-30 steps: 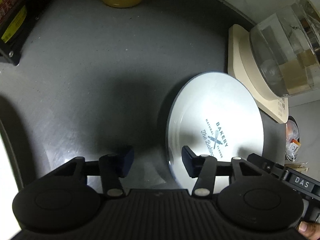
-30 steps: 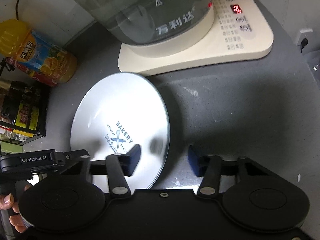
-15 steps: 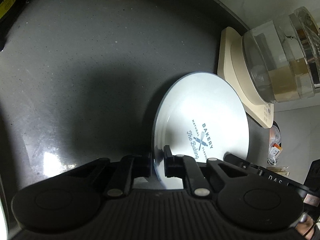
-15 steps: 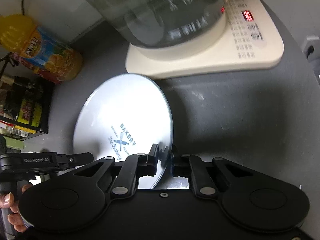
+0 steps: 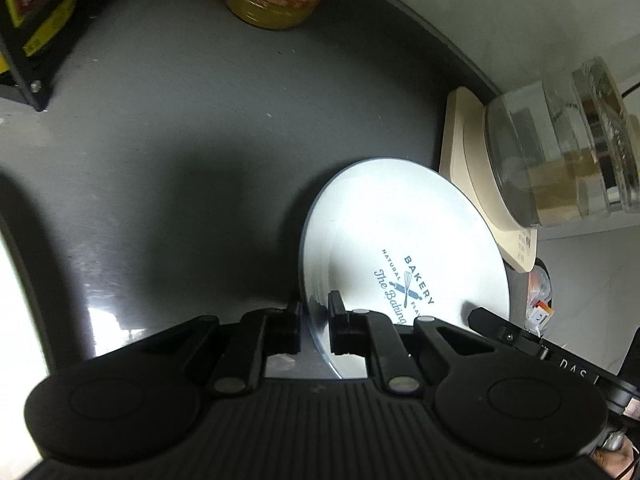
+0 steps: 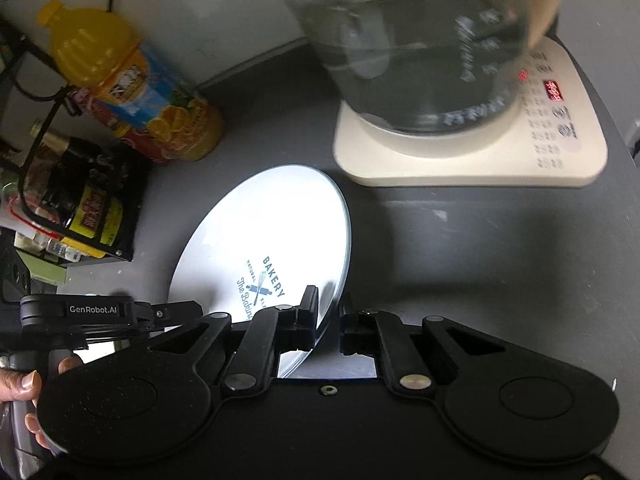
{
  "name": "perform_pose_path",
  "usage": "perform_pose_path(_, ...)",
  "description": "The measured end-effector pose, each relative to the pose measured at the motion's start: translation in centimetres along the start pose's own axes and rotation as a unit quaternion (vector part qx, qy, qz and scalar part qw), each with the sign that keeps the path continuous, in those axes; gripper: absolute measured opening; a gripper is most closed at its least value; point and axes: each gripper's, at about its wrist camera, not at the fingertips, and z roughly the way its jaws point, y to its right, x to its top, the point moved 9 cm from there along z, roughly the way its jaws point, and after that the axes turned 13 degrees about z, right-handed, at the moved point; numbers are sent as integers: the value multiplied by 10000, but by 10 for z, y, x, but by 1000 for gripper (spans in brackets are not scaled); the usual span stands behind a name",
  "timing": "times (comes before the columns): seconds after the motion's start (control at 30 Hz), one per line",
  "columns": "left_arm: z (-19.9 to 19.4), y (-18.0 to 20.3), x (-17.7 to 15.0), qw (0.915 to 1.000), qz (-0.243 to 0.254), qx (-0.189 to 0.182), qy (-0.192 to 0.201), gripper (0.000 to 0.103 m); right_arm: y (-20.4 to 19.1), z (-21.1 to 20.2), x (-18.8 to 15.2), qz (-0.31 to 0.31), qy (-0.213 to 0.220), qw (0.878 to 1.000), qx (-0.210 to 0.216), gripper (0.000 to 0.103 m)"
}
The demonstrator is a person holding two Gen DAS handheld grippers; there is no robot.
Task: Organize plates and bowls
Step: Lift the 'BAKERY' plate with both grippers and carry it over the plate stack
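Observation:
A white plate (image 5: pixel 404 232) with a blue "BAKERY" print is held tilted above the dark grey counter (image 5: pixel 180 120). My left gripper (image 5: pixel 314 312) is shut on its near left rim. The plate also shows in the right wrist view (image 6: pixel 272 224), where my right gripper (image 6: pixel 330 312) is shut on its near right rim. The left gripper's body shows at the lower left of the right wrist view (image 6: pixel 92 310). The right gripper's body shows at the lower right of the left wrist view (image 5: pixel 560 360).
A glass kettle (image 6: pixel 420 40) stands on a cream base (image 6: pixel 472 152) behind the plate. An orange juice bottle (image 6: pixel 132 84) lies at the back left, next to a black wire rack (image 6: pixel 76 204) of jars. The counter's front edge (image 5: pixel 16 264) is at far left.
Both grippers were open at the plate's rim a second ago and have shut on it. The plate has since tilted and lifted, and the view has pulled back from the kettle.

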Motion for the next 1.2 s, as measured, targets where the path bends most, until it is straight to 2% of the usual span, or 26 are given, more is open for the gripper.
perform_pose_path(0.57,-77,-32,-1,9984,-39,27,569,11,-75,-26,-11,-602,227,9974,320,11)
perform_pose_path(0.9,-117,-67,-15,9957,-330,106,856,11,-124,-19,-30,-1108,83,9928,457,11)
perform_pose_path(1.2,-137,-106,-38,9914,-761,250,1033,11,-160,1,-57,-1531,-184,9864,563,12)
